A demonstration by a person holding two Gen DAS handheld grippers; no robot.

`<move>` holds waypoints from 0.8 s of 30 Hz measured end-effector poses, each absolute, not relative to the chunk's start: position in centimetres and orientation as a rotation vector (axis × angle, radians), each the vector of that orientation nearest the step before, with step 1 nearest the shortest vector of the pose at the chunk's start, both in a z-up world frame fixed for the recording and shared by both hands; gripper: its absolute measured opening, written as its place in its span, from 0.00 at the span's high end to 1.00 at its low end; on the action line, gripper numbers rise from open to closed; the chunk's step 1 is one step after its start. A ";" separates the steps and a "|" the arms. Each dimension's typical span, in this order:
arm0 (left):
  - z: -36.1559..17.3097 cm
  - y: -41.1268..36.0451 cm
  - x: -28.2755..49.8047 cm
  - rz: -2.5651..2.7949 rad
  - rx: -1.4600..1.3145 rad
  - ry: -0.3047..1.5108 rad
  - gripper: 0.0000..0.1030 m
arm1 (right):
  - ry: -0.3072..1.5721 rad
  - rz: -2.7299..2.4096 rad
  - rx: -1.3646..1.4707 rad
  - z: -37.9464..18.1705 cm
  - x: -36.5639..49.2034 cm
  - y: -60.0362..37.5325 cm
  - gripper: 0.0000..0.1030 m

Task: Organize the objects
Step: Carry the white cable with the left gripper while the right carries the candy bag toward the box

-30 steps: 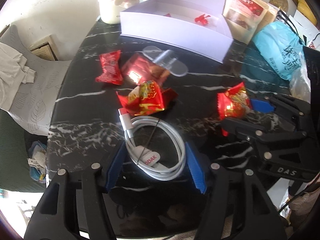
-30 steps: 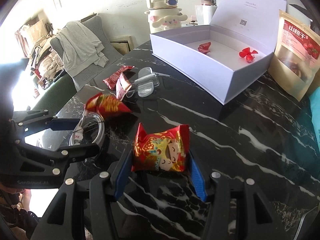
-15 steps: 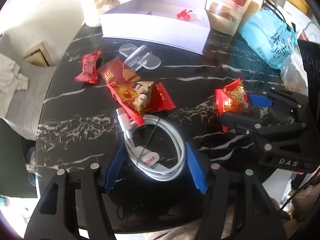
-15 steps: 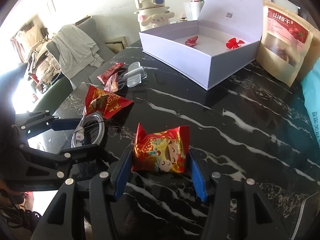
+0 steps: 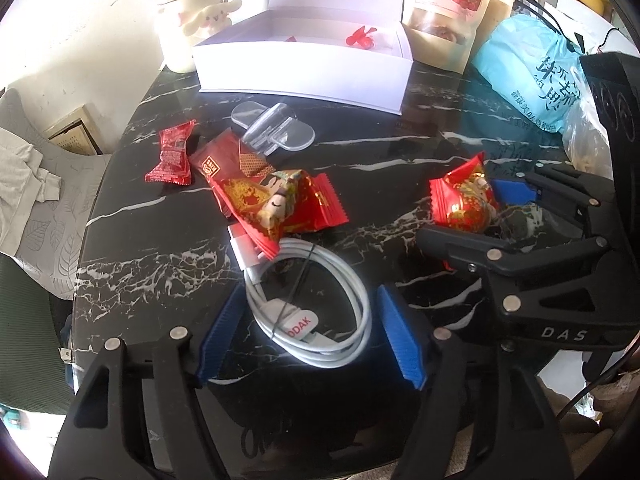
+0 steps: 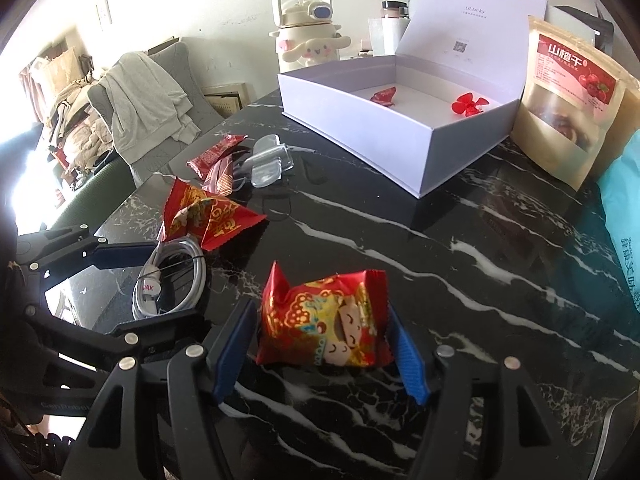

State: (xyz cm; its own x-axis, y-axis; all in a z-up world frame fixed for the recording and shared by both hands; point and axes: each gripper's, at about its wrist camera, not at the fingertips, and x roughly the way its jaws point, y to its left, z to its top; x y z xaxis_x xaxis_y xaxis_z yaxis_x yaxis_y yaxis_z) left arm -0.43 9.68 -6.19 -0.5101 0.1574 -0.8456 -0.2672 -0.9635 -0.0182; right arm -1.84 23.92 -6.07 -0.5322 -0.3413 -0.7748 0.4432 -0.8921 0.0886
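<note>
the right gripper (image 6: 322, 344) holds a red snack packet with a cartoon face (image 6: 326, 322) between its blue pads, above the black marble table (image 6: 460, 280). the left gripper (image 5: 310, 336) is open wide, with a coiled white cable (image 5: 316, 304) lying between its pads on the table. just past the cable is another red cartoon packet (image 5: 280, 204), which lies over the cable's plug end. farther off lie a dark red wafer packet (image 5: 232, 160), a small red candy packet (image 5: 172, 154) and a clear plastic clip (image 5: 272, 128). at the far side stands an open white box (image 6: 400, 112) with two red candies (image 6: 468, 105) inside. a brown snack bag (image 6: 568, 92) stands right of the box.
</note>
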 end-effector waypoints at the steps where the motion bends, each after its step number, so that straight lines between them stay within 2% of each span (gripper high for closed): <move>1: -6.2 9.7 -0.4 2.534 -1.396 0.165 0.34 | 0.164 -2.410 1.182 -6.0 -1.8 24.0 0.47; 3: -6.2 9.7 -0.4 2.542 -1.395 0.159 0.35 | 0.139 -2.400 1.187 -6.0 -1.9 24.3 0.48; 4: -6.2 9.7 -0.4 2.543 -1.396 0.158 0.40 | 0.122 -2.395 1.189 -5.9 -1.9 24.4 0.50; 5: -6.1 9.7 -0.4 2.541 -1.396 0.156 0.42 | 0.105 -2.387 1.191 -5.9 -2.0 24.6 0.50; 11: -5.7 9.3 -0.6 2.478 -1.430 0.050 0.42 | 0.109 -2.377 1.174 -5.3 -1.5 24.8 0.50; 24: -2.5 10.5 0.1 2.525 -1.336 0.108 0.42 | 0.110 -2.413 1.103 -2.7 -0.3 25.8 0.50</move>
State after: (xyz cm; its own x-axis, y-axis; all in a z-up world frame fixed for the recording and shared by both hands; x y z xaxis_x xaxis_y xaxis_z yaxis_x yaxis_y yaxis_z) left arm 0.13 10.54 -2.55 -0.5321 0.2118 -0.8198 -0.2813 -0.9574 -0.0649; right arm -0.29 25.80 -2.66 -0.5591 -0.3926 -0.7303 0.4572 -0.8808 0.1234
